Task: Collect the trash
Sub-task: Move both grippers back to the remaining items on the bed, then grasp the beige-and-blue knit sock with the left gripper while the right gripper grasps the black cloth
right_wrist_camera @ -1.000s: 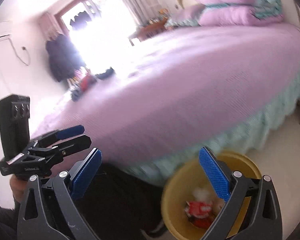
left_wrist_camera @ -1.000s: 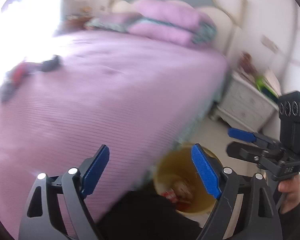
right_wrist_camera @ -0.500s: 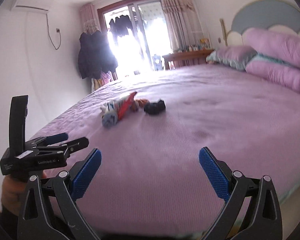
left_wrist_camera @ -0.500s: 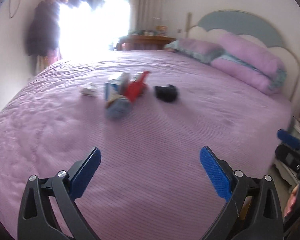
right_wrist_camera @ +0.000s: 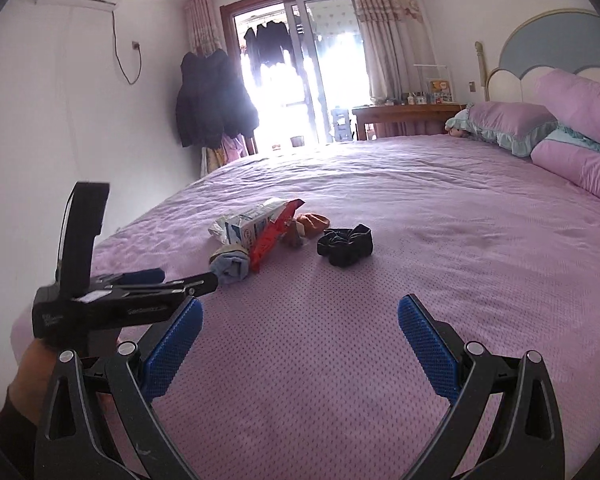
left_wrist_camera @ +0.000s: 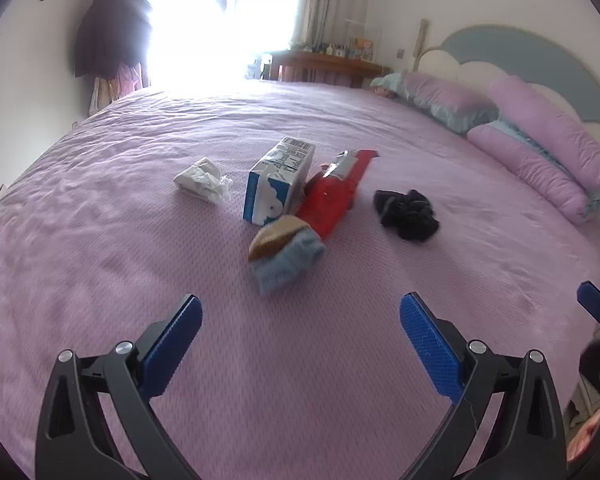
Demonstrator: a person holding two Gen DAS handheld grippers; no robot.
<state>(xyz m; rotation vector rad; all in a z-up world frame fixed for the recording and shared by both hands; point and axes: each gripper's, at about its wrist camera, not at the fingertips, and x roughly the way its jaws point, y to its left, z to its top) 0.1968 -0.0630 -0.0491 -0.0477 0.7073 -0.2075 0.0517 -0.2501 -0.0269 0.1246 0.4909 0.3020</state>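
On the purple bed (left_wrist_camera: 100,240) lies a small heap: a crumpled white tissue (left_wrist_camera: 202,180), a blue-and-white milk carton (left_wrist_camera: 278,182), a red wrapper (left_wrist_camera: 336,192), a blue-and-tan sock (left_wrist_camera: 286,250) and a black cloth (left_wrist_camera: 406,210). My left gripper (left_wrist_camera: 300,300) is open and empty, a short way in front of the sock. My right gripper (right_wrist_camera: 300,302) is open and empty too, further back from the carton (right_wrist_camera: 248,228), the wrapper (right_wrist_camera: 274,234), the sock (right_wrist_camera: 232,266) and the black cloth (right_wrist_camera: 346,244). A brown sock (right_wrist_camera: 314,222) lies behind the wrapper.
Purple pillows (left_wrist_camera: 540,140) and a blue headboard (left_wrist_camera: 540,52) are at the right. A wooden desk (right_wrist_camera: 408,118) stands past the bed beside a bright glass door (right_wrist_camera: 296,92). Dark coats (right_wrist_camera: 212,100) hang on the left wall. A hand (right_wrist_camera: 36,368) holds the left gripper (right_wrist_camera: 180,278).
Both grippers swung away from the yellow bin on the floor beside the bed and up over the mattress. The heap of items is now centred and nearer in both views.
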